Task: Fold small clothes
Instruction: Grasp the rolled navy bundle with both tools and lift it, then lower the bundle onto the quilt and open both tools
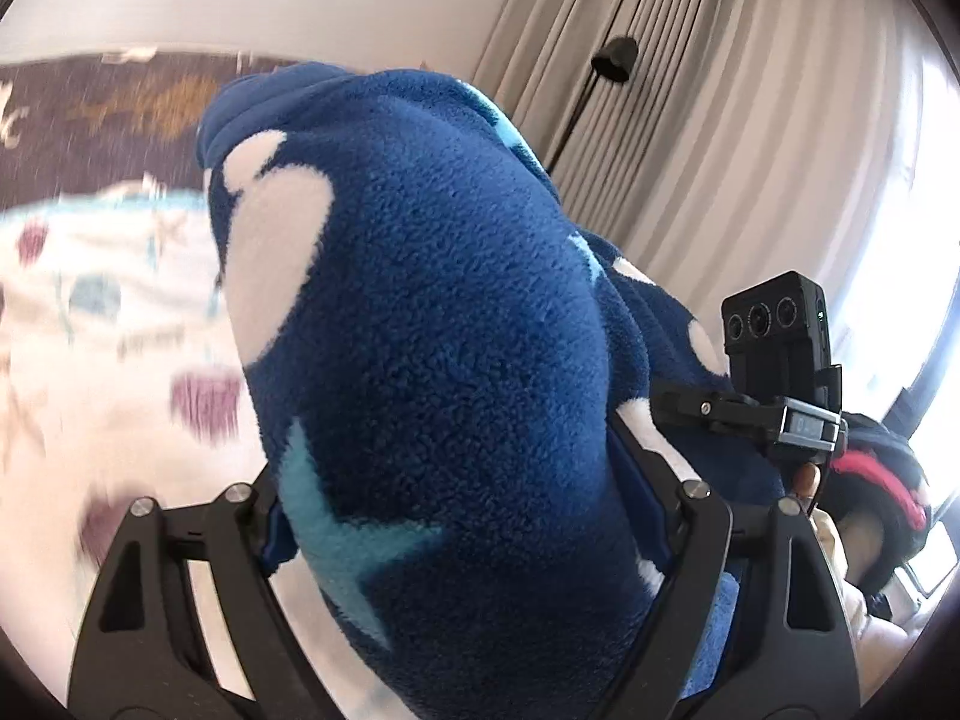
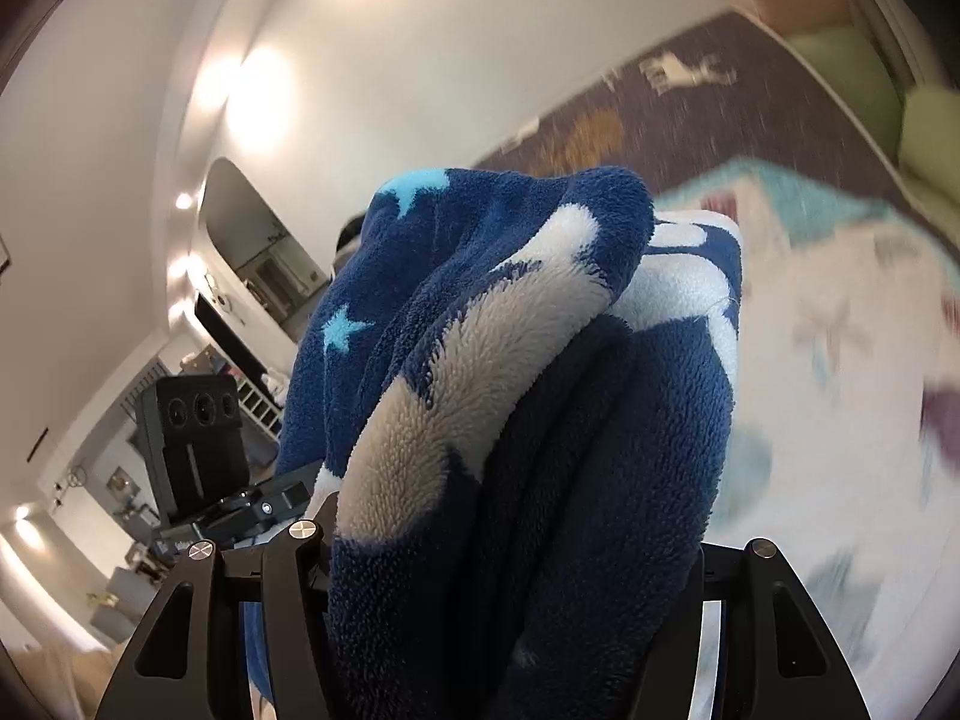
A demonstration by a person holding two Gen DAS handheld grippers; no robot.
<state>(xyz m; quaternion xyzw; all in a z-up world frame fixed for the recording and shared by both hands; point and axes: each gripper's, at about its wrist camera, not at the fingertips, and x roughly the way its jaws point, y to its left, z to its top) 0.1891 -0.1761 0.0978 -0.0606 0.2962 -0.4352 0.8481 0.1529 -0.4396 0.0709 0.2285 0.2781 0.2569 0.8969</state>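
A dark blue fleece garment (image 1: 432, 312) with white patches and light blue stars fills the left wrist view, bunched up and raised off the bed. My left gripper (image 1: 468, 474) is shut on it, and the cloth hides the fingertips. In the right wrist view the same garment (image 2: 540, 420) hangs in thick folds between the jaws of my right gripper (image 2: 528, 516), which is shut on it too, pads hidden. Each view shows the other gripper's camera block (image 1: 774, 330) (image 2: 192, 420) close beside the cloth, so the two grippers are near together.
Below lies a white bedspread (image 1: 90, 312) with purple and teal prints, with a dark brown patterned cover (image 1: 90, 120) behind it. Beige curtains (image 1: 720, 120), a black floor lamp (image 1: 612, 60) and a bright window stand to the right. A green cushion (image 2: 924, 138) lies far right.
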